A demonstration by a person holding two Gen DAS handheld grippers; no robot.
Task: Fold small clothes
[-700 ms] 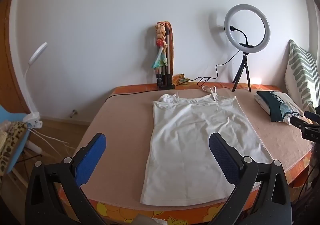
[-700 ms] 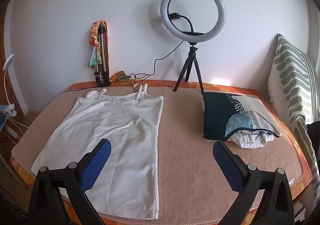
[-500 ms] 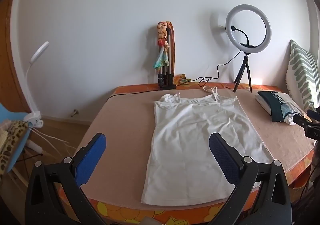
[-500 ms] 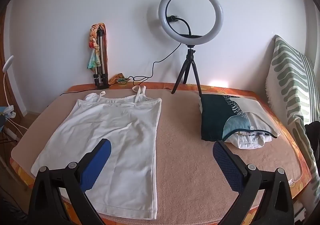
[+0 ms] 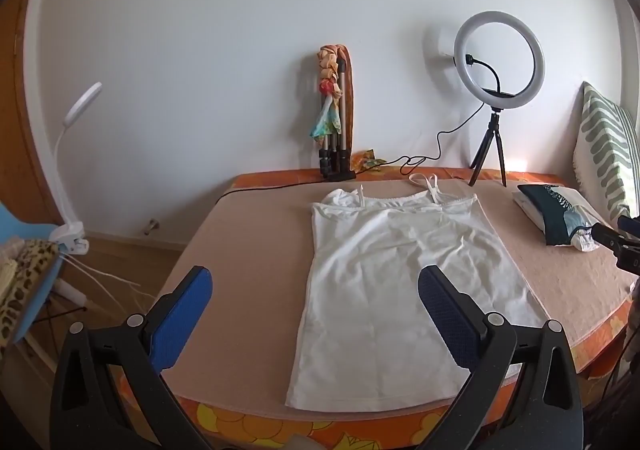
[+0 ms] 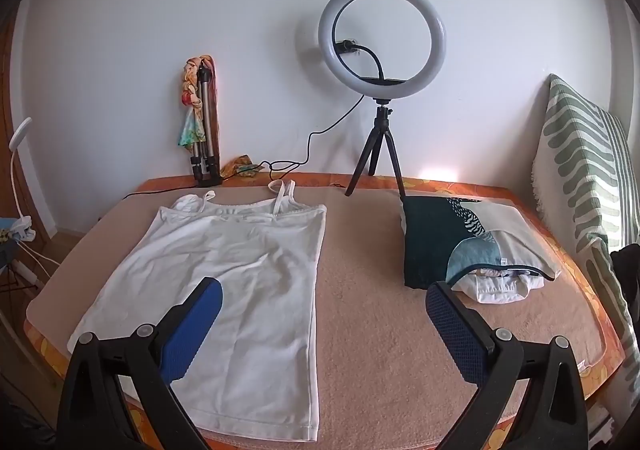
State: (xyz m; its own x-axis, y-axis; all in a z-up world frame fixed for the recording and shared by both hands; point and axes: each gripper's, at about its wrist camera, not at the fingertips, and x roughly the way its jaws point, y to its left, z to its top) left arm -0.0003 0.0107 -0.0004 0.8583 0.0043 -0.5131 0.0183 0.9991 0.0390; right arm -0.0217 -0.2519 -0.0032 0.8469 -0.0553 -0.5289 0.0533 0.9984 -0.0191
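Note:
A white strappy top [image 5: 396,274] lies flat on the beige table cover [image 5: 248,234], straps toward the wall, hem at the near edge. It also shows in the right wrist view [image 6: 224,282]. My left gripper [image 5: 316,290] is open and empty, held above the near edge over the top's left half. My right gripper [image 6: 324,302] is open and empty, above the cover just right of the top's right side. The right gripper's tip [image 5: 618,238] shows at the right edge of the left wrist view.
A pile of folded clothes [image 6: 472,246] lies at the right. A ring light on a tripod [image 6: 380,90] and a folded tripod with cloth [image 6: 200,130] stand by the wall, with a cable [image 6: 280,166]. A striped cushion [image 6: 588,178] leans at the right. A clip lamp [image 5: 72,178] is left of the table.
Both grippers have drawn back and slightly up from the table, so the top looks a little farther away. Both stay open. The top has not moved.

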